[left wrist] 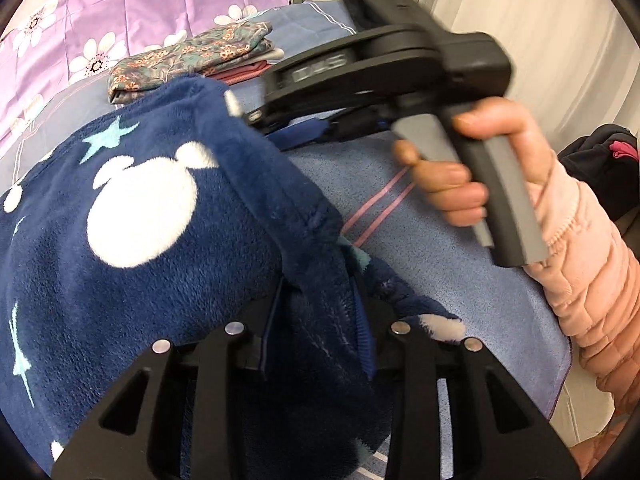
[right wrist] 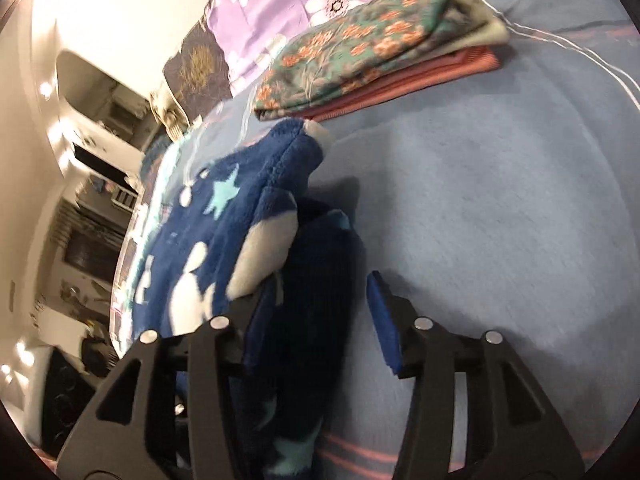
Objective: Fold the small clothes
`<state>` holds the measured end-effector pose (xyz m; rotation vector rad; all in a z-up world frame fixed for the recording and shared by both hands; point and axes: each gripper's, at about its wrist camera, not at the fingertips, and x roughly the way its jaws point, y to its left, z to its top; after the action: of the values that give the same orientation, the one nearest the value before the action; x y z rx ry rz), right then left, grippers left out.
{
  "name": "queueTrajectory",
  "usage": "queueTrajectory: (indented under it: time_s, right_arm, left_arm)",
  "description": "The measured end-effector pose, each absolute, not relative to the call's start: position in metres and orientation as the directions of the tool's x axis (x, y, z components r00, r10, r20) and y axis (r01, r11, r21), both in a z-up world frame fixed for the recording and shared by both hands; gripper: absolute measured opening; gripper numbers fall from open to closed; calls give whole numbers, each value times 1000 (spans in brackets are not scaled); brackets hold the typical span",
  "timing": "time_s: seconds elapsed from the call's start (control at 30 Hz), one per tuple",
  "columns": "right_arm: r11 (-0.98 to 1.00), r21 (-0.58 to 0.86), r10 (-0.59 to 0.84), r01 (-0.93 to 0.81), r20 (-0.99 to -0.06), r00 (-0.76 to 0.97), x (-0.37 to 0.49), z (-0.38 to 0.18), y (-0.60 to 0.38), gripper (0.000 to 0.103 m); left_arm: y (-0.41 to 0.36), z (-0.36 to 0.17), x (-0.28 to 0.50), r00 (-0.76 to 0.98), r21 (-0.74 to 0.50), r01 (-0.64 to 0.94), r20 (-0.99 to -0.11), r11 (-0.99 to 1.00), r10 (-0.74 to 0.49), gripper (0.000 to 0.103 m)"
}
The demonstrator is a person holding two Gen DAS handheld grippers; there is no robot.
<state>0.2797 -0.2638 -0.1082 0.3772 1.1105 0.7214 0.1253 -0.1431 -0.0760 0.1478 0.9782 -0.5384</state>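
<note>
The navy fleece garment (left wrist: 152,216) lies bunched on the blue blanket (left wrist: 460,248) covering the bed. The left gripper (left wrist: 316,328) pinches a fold of it, apparently to anchor that edge. The right gripper (right wrist: 320,312) stands open, its pads clear of the fleece, and looks ready for a fresh hold.

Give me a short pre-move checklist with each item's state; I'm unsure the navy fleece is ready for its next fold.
1. Left gripper clamped on the navy fleece garment: ok, fabric bunched between its pads.
2. Right gripper free of the fleece: ok, one blue pad stands apart from the fabric.
3. Fleece lying flat: not ok, its edges are bunched.
4. Blue towel bare beside the fleece: ok.
5. Folded floral stack apart from the fleece: ok.
6. Fleece's underside layers aligned: cannot tell.
</note>
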Motion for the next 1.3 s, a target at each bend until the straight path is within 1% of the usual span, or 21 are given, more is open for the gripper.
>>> queueTrajectory:
  time_s: [0.03, 0.07, 0.13, 0.2, 0.27, 0.37, 0.43, 0.47, 0.5, 0.57, 0.63, 0.7, 0.77, 0.8, 0.9, 1.0, 1.1, 1.13, 1.17, 1.23, 1.3]
  right_arm:
    - [729, 597, 681, -335, -682, 267, 282, -107, -259, 43]
    - [731, 596, 679, -332, -679, 277, 282, -104, -259, 14]
    - [706, 628, 708, -328, -630, 319, 279, -91, -263, 10]
    - [709, 592, 705, -383, -598, 381, 271, -71, -261, 9]
    - [751, 526, 659, -399, -631, 409, 273, -71, -253, 9]
    - [809, 466, 584, -360, -712, 390, 293, -104, -244, 9]
    - [777, 534, 629, -332, -681, 376, 296, -117, -255, 10]
    - [766, 561, 643, -314, -666, 379, 294, -115, -263, 12]
    - [775, 556, 632, -302, -670, 388, 292, -111, -268, 16]
    - [828, 485, 560, -283, -687, 462, 279, -91, -283, 25]
    - [845, 448, 534, -292, -671, 514, 261, -73, -298, 25]
    - [806, 492, 591, -329, -628, 507, 237, -59, -313, 25]
    - [772, 511, 636, -379, -599, 487, 207, -51, -318, 25]
    - [764, 504, 645, -402, -597, 477, 199, -49, -312, 25]
    - [736, 464, 671, -494, -602, 433, 156, -46, -294, 27]
    - [719, 460, 683, -521, -608, 404, 126, -53, -287, 29]
    - [679, 518, 723, -520, -594, 353, 112, -64, -278, 29]
    - [684, 522, 718, -510, -606, 343, 113, -69, -275, 29]
    - [729, 482, 669, -486, -653, 356, 111, -80, -273, 27]
    - [818, 377, 551, -434, -730, 405, 110, -97, -274, 13]
    - [823, 398, 555, -405, -715, 426, 106, -100, -281, 12]
  left_arm:
    - [-144, -76, 124, 439, -119, 504, -817, 855, -373, 35]
    - [-145, -76, 123, 435, -121, 515, -816, 849, -380, 36]
    - [-146, -76, 120, 419, -132, 542, -813, 830, -403, 42]
    - [-147, -73, 117, 407, -147, 562, -808, 814, -427, 44]
    - [-150, -70, 115, 383, -170, 588, -803, 791, -457, 46]
    - [-158, -73, 114, 374, -150, 622, -805, 769, -460, 46]
    - [-162, -80, 115, 380, -136, 632, -804, 763, -458, 46]
    - [-162, -83, 115, 378, -146, 632, -800, 762, -466, 46]
    - [-161, -83, 115, 376, -158, 629, -794, 761, -477, 47]
    - [-157, -84, 116, 373, -186, 624, -782, 759, -499, 47]
    - [-154, -84, 118, 372, -215, 616, -769, 758, -520, 49]
    - [-150, -83, 117, 379, -230, 609, -756, 759, -534, 52]
    - [-152, -78, 113, 394, -230, 601, -748, 765, -534, 52]
    - [-154, -76, 110, 393, -232, 606, -745, 761, -540, 52]
    - [-157, -68, 91, 313, -297, 664, -723, 686, -616, 52]
    - [-158, -78, 76, 287, -279, 682, -748, 676, -599, 53]
    - [-150, -92, 77, 290, -307, 658, -739, 687, -608, 52]
    - [-145, -91, 77, 291, -336, 645, -723, 687, -627, 52]
    - [-147, -87, 69, 292, -343, 640, -720, 688, -630, 52]
    - [-143, -80, 56, 302, -324, 644, -724, 693, -620, 52]
    - [-134, -75, 48, 320, -291, 652, -732, 700, -602, 54]
